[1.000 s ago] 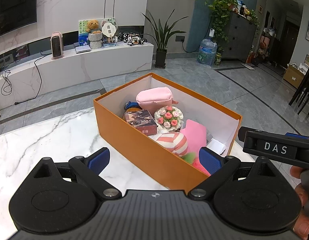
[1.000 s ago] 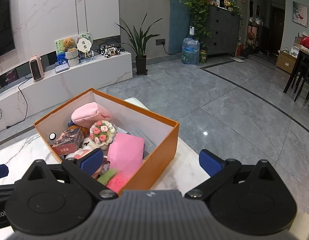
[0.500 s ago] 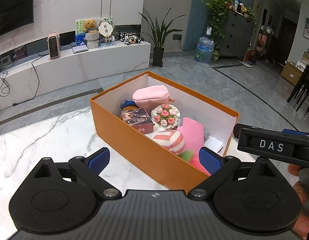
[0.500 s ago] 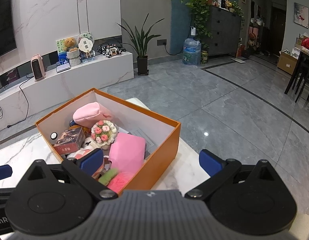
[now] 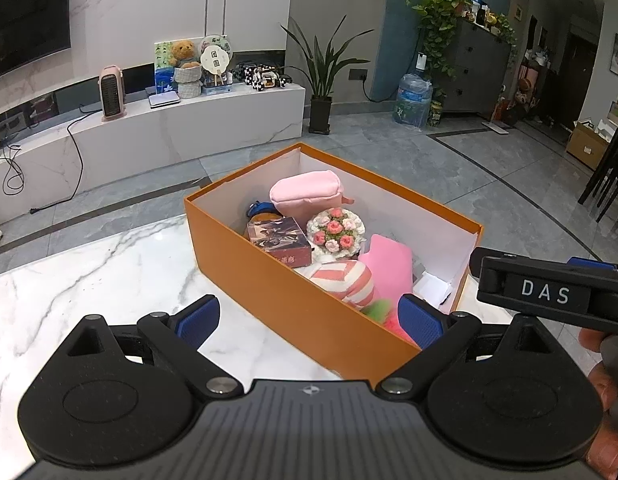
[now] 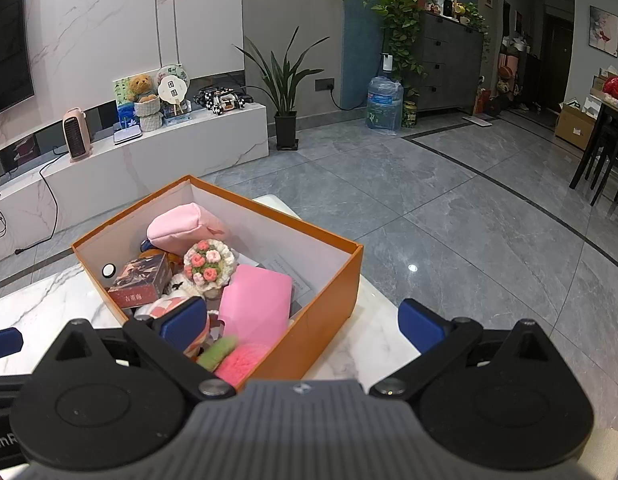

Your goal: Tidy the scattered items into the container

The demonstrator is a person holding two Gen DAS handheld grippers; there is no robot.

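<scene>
Container: open orange cardboard box with white inside (image 5: 269,280), standing on the white marble tabletop (image 5: 89,280), near its right edge.
Contents, far end: soft pink fabric pouch (image 5: 307,192), lying against the far corner.
Contents, middle: round crocheted bouquet of pink flowers (image 5: 337,233); just left of it a small dark printed card box (image 5: 279,236).
Contents, near end: flat pink rectangular pad (image 6: 256,304), pink-and-white striped knitted toy (image 5: 343,280), fluffy pink and green pom-pom (image 6: 233,356).
Left gripper (image 5: 309,316): blue-padded fingers spread wide, empty, above the box's near long wall.
Right gripper (image 6: 305,320): fingers spread wide, empty, straddling the box's near right corner.
Hand (image 5: 605,412): at the right edge of the left wrist view, gripping the right tool.
</scene>
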